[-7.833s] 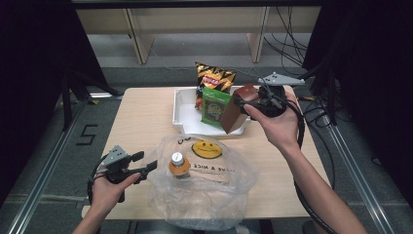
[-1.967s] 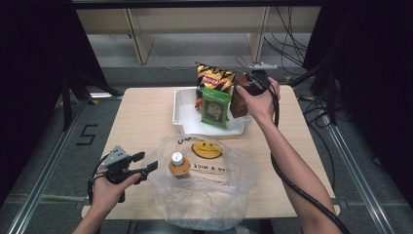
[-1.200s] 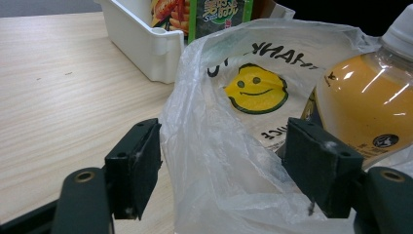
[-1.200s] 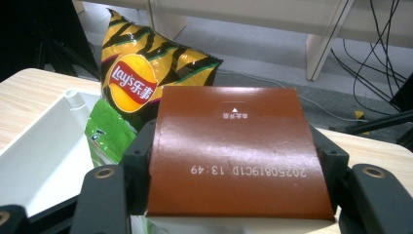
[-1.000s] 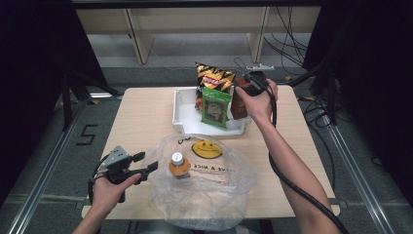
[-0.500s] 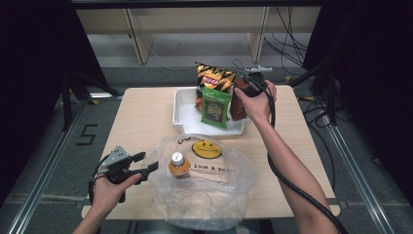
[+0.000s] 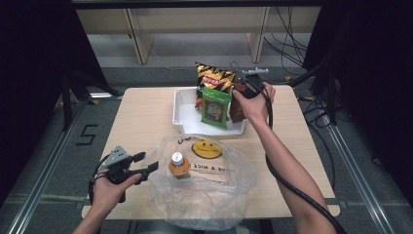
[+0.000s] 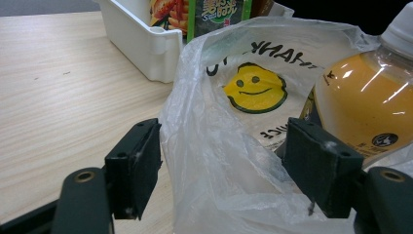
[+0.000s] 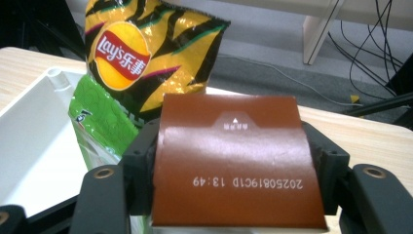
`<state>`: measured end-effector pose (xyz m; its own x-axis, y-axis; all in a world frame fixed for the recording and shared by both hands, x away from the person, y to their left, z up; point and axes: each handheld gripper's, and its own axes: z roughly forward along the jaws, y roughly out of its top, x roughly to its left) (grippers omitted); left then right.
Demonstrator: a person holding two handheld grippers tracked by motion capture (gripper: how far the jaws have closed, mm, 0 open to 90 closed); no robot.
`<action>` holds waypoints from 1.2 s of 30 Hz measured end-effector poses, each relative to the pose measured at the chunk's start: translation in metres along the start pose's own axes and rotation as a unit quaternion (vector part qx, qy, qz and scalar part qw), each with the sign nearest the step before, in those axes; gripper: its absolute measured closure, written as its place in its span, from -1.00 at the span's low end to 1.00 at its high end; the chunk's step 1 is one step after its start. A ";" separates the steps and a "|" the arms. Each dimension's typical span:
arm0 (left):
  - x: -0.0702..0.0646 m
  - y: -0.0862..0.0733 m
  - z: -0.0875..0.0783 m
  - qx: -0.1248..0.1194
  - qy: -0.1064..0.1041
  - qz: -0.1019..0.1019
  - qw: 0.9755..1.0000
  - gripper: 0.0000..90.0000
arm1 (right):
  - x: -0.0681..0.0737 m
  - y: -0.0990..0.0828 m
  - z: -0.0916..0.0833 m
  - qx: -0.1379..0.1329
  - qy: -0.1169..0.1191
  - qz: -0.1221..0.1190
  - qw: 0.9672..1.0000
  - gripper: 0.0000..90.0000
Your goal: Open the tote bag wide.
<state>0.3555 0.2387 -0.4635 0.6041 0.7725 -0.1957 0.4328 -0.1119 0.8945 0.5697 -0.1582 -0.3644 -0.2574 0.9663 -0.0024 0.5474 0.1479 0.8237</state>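
My right gripper (image 9: 229,190) clamps the brown carton (image 9: 234,161) at the tray's (image 7: 187,114) right edge; left gripper (image 8: 224,175) gapes around the bag (image 8: 229,161)

Between my right gripper's jaws, the brown carton (image 9: 234,161) reads "20250819C1D 13:49" upside down. Behind it, the chip bag (image 9: 146,58) shows "Lay's". Ahead of my left gripper, the plastic bag (image 8: 253,87) bears a smiley face.

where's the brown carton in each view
High view: brown carton at the white tray's right end, under the right gripper.
Left gripper view: a brown sliver at the top edge, too little to be sure.
Right gripper view: centre, between the black jaws.
Shared landmark: Lay's chip bag.
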 end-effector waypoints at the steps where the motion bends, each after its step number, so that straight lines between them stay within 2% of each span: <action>1: 0.000 0.000 0.000 0.000 0.000 0.000 1.000 -0.35 | 0.002 -0.001 0.001 0.001 -0.001 0.010 1.000 -0.17; 2: 0.000 0.000 0.000 0.000 0.002 0.000 1.000 -0.35 | 0.000 -0.001 0.003 -0.005 -0.002 -0.004 1.000 -0.17; 3: 0.000 0.000 0.000 -0.001 0.001 0.000 1.000 -0.35 | 0.002 -0.001 0.002 -0.001 -0.003 0.009 1.000 -0.17; 4: 0.000 0.000 0.000 0.000 0.000 0.000 1.000 -0.34 | -0.001 0.000 0.002 -0.002 -0.002 -0.007 1.000 -0.17; 5: 0.000 0.000 0.000 -0.001 0.001 0.000 1.000 -0.35 | 0.000 -0.001 0.003 -0.007 -0.004 -0.007 1.000 -0.17; 9: 0.000 0.000 0.000 0.000 -0.001 0.001 1.000 -0.35 | 0.001 0.000 0.003 -0.001 -0.003 -0.014 1.000 -0.18; 12: -0.001 0.000 0.000 0.000 0.000 -0.004 1.000 -0.35 | 0.003 0.000 0.003 -0.005 -0.004 -0.008 1.000 -0.20; 16: 0.000 0.000 0.000 0.000 -0.001 0.001 1.000 -0.35 | 0.001 0.003 0.001 -0.022 0.001 -0.009 1.000 -0.26; 17: 0.000 0.000 0.000 0.000 0.001 0.002 1.000 -0.35 | 0.002 0.004 -0.001 -0.024 0.003 0.004 1.000 -0.27; 18: 0.000 0.000 0.000 0.000 0.000 0.003 1.000 -0.35 | -0.001 0.005 -0.002 -0.031 0.005 -0.008 0.999 -0.28; 22: -0.001 0.001 -0.001 0.001 0.001 0.003 1.000 -0.35 | -0.003 0.008 -0.010 -0.039 0.011 0.007 0.999 -0.26; 24: 0.000 0.000 -0.001 0.000 0.002 0.003 1.000 -0.35 | -0.004 0.009 -0.015 -0.052 0.018 0.014 0.998 -0.17; 26: 0.000 0.000 -0.001 0.001 0.001 0.004 1.000 -0.35 | -0.005 0.009 -0.019 -0.053 0.025 0.021 0.998 -0.10; 27: -0.001 0.001 -0.001 0.001 0.001 0.003 1.000 -0.35 | -0.006 0.008 -0.022 -0.058 0.030 0.027 0.998 -0.02; 28: -0.001 0.000 -0.001 0.000 0.001 0.003 1.000 -0.35 | -0.008 0.008 -0.023 -0.062 0.029 0.019 0.998 0.06; 30: -0.001 0.000 -0.001 0.000 0.001 0.003 1.000 -0.35 | -0.012 0.008 -0.028 -0.069 0.040 0.022 0.997 0.16; 32: -0.001 0.001 -0.001 -0.001 0.001 0.002 1.000 -0.35 | -0.015 0.007 -0.034 -0.068 0.042 0.030 0.996 0.34; 34: -0.001 0.001 -0.001 -0.001 0.002 0.002 1.000 -0.35 | -0.020 0.006 -0.037 -0.079 0.049 0.037 0.995 0.47; 35: -0.001 0.001 -0.001 -0.001 0.002 0.002 1.000 -0.35 | -0.023 0.005 -0.038 -0.083 0.044 0.032 0.995 0.54; 36: -0.001 0.001 -0.001 -0.002 0.001 0.002 1.000 -0.35 | -0.025 0.004 -0.039 -0.080 0.044 0.039 0.995 0.60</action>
<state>0.3547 0.2382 -0.4625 0.6041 0.7738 -0.1906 0.4280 -0.1134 0.8966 0.5476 -0.1895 -0.3389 -0.2924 0.9501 0.1087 0.4363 0.0314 0.8992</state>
